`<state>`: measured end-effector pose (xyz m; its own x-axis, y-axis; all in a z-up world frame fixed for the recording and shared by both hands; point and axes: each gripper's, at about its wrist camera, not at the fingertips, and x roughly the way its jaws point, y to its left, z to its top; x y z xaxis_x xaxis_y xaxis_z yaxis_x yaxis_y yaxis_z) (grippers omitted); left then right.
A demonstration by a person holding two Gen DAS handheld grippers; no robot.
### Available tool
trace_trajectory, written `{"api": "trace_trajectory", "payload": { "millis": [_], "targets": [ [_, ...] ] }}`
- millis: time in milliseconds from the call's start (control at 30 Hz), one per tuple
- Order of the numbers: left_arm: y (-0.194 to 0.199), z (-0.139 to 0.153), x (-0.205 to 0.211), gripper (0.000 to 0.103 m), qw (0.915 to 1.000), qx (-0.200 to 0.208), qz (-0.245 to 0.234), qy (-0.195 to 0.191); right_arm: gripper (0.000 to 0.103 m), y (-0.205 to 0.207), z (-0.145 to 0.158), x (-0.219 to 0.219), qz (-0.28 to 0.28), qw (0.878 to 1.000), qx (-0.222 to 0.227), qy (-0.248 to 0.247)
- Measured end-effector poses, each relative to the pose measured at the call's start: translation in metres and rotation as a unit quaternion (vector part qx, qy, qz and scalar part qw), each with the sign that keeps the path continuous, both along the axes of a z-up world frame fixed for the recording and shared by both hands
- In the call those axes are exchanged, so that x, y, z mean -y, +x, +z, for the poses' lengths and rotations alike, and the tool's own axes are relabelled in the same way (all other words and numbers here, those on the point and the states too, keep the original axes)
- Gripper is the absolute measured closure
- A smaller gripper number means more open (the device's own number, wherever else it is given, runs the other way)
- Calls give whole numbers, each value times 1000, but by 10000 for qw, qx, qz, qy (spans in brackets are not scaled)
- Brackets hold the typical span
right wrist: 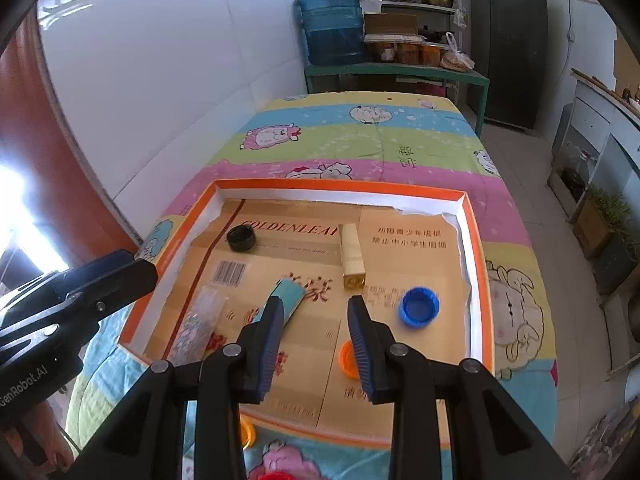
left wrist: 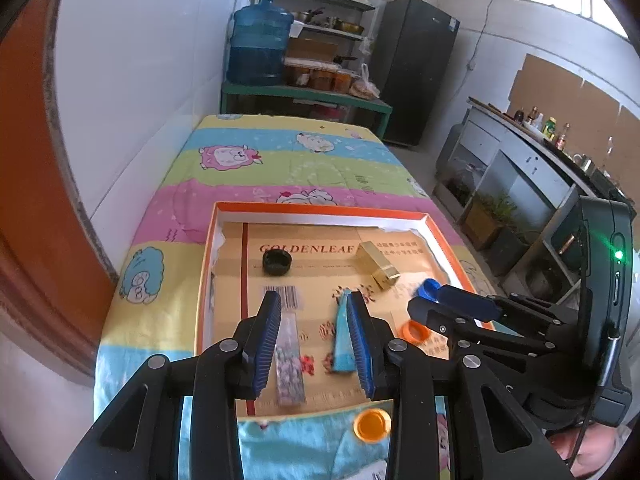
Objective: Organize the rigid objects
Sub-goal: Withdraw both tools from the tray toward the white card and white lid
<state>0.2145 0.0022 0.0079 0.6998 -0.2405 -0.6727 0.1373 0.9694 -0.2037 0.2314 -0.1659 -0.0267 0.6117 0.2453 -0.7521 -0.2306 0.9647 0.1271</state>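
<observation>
- Both your left tongs (left wrist: 316,344) and right tongs (right wrist: 316,344) hang apart, empty, above the orange-rimmed tray (right wrist: 340,187).
- Collected already: black cap (right wrist: 241,238) and gold box (right wrist: 351,258) lie beyond the tips.
- One orange cap (left wrist: 372,424) waits outside, under your left tongs.

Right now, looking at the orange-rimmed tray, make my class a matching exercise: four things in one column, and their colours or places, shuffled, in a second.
Things:
1. bottle cap beside the gold box
2. cap near the GOLDENLEAF lettering
3. cap on the cloth outside the tray
4. upright-lying box

Descriptions:
A. orange, in front of the tray's near rim
B. gold and cream
C. blue
D. black

Pairs: 1-C, 2-D, 3-A, 4-B
</observation>
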Motion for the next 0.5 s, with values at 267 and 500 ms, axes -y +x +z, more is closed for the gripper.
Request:
{"api": "trace_trajectory", "payload": {
  "millis": [267,500],
  "targets": [
    [-31,10,0,68,9999,142,-3,49,70,-31,8,-2,29,10000,88,30],
    [-57,16,-7,68,9998,210,15,-9,70,-57,17,-2,38,9998,182,106]
  ]
}}
